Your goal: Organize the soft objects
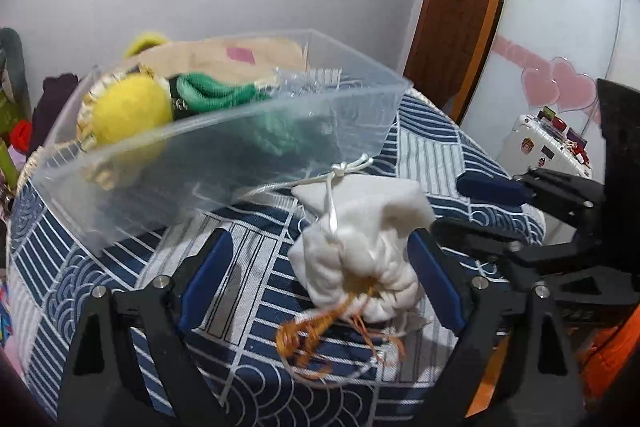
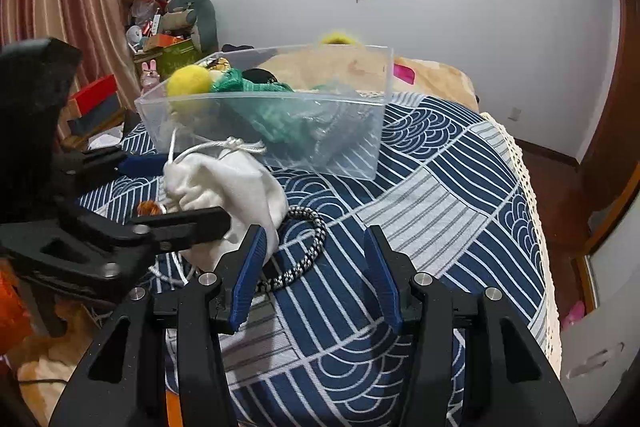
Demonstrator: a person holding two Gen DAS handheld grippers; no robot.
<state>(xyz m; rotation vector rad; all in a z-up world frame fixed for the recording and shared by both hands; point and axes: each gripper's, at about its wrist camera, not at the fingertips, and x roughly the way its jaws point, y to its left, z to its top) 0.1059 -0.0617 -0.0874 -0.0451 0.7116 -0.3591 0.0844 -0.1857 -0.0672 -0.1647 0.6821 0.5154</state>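
No lettering here is sharp enough to read

Left black plastic two-finger gripper [image 1: 320, 275]: matte black angular arms with triangular cut-outs; flat dark-blue rubber-like pads [image 1: 206, 279] lining the inner faces of both fingers; round silver screw heads at the finger pivots, two per side; orange housing part showing at the right edge behind it. Right black plastic two-finger gripper [image 2: 316, 275]: same build; black linkage arms with triangular openings; ribbed dark-blue pads [image 2: 248, 277] on the inner finger faces; four silver screw heads across the pivots; an orange strip visible low between the left arms.
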